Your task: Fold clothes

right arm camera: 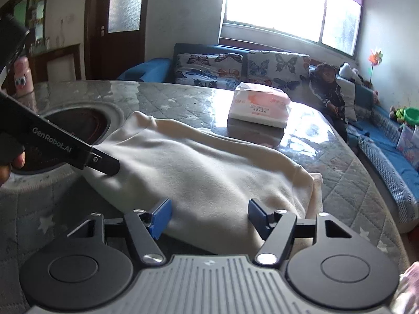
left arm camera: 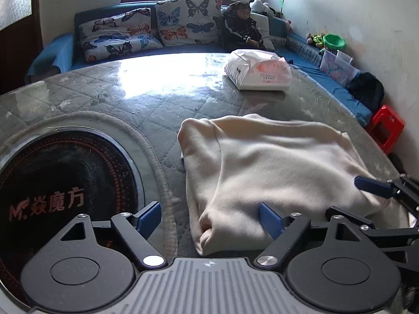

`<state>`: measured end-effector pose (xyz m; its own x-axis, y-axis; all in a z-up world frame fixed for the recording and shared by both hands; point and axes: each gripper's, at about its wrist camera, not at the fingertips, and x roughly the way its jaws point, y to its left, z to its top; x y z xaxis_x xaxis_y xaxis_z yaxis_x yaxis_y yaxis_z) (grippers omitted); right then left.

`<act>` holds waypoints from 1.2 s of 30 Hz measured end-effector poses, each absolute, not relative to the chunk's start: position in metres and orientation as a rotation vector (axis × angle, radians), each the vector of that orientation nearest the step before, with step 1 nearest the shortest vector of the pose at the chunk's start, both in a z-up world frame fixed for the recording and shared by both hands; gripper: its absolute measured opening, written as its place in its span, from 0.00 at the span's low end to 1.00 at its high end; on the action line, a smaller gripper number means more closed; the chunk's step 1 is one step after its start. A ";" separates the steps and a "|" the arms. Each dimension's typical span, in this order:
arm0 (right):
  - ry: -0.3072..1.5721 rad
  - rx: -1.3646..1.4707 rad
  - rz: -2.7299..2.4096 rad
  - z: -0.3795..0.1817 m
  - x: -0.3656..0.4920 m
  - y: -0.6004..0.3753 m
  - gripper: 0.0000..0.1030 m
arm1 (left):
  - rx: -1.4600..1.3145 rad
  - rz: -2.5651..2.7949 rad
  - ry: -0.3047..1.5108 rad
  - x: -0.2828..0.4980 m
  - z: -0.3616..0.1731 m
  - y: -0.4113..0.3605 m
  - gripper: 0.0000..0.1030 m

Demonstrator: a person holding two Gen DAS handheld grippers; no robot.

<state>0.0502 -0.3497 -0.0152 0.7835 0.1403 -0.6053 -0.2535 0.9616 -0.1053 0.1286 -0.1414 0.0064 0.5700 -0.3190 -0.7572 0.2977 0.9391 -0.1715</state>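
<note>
A cream garment [left arm camera: 275, 162] lies folded into a rough rectangle on the quilted round table [left arm camera: 157, 99]. My left gripper [left arm camera: 209, 218] is open at the garment's near left corner, and a bunched fold of cloth lies between its blue fingers without being pinched. My right gripper [right arm camera: 209, 218] is open too, its fingers spread over the near edge of the garment [right arm camera: 209, 172]. In the left wrist view one blue finger [left arm camera: 371, 186] of the right gripper rests on the cloth at the right. In the right wrist view the left gripper's black side [right arm camera: 78, 151] touches the cloth's left edge.
A round black heater plate [left arm camera: 60, 183] is set into the table left of the garment. A white and pink tissue pack [left arm camera: 258, 70] sits behind it. A person [left arm camera: 242, 26] sits on the blue sofa with butterfly cushions [left arm camera: 183, 21]. A red stool [left arm camera: 385, 128] stands at the right.
</note>
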 end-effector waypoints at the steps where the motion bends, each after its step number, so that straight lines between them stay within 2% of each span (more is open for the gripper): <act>1: 0.632 -0.182 0.214 -0.015 0.050 -0.349 0.66 | -0.019 -0.360 0.894 0.128 0.006 -0.142 0.82; 12: 0.634 -0.158 0.217 -0.019 0.046 -0.343 0.77 | 0.029 -0.338 0.895 0.117 0.001 -0.145 0.87; 22: 0.640 -0.094 0.185 -0.013 0.028 -0.346 0.89 | 0.019 -0.302 0.868 0.098 0.002 -0.140 0.98; 36: 0.669 -0.044 0.133 -0.016 0.001 -0.349 0.97 | 0.058 -0.263 0.841 0.070 0.003 -0.137 1.00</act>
<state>0.0010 -0.3495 -0.0156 0.7761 0.1091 -0.6211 -0.1375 0.9905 0.0023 0.0698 -0.1375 0.0027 0.6364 -0.2077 -0.7428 0.2533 0.9659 -0.0531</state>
